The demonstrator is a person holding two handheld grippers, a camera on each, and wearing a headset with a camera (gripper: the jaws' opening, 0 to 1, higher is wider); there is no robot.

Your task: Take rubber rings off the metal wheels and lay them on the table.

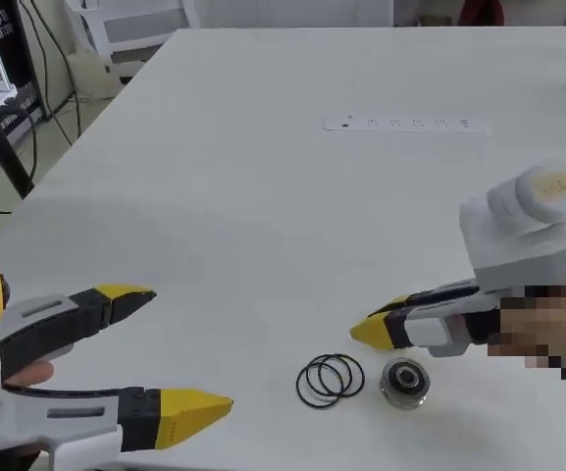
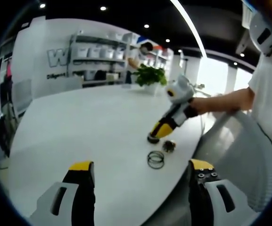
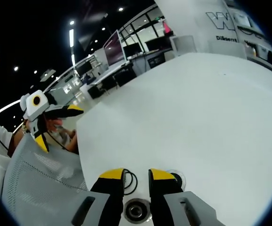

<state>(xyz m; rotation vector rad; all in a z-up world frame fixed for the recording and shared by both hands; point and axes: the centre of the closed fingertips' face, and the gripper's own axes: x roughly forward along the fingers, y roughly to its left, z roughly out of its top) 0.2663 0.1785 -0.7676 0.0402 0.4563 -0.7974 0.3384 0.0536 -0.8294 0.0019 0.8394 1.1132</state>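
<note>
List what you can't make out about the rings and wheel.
- Rubber rings: exact count; they overlap in the head view, tiny in the left gripper view.
- Metal wheel: whether a ring remains on it; small in the head view, partly behind the jaws of the right gripper.

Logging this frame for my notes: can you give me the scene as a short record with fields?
rubber rings: loose overlapping pile, flat on the table
metal wheel: on the table, beside the rings
left gripper: open, holding nothing
right gripper: close to the wheel, jaws near together, grip unclear
power strip: far side of the table
</note>
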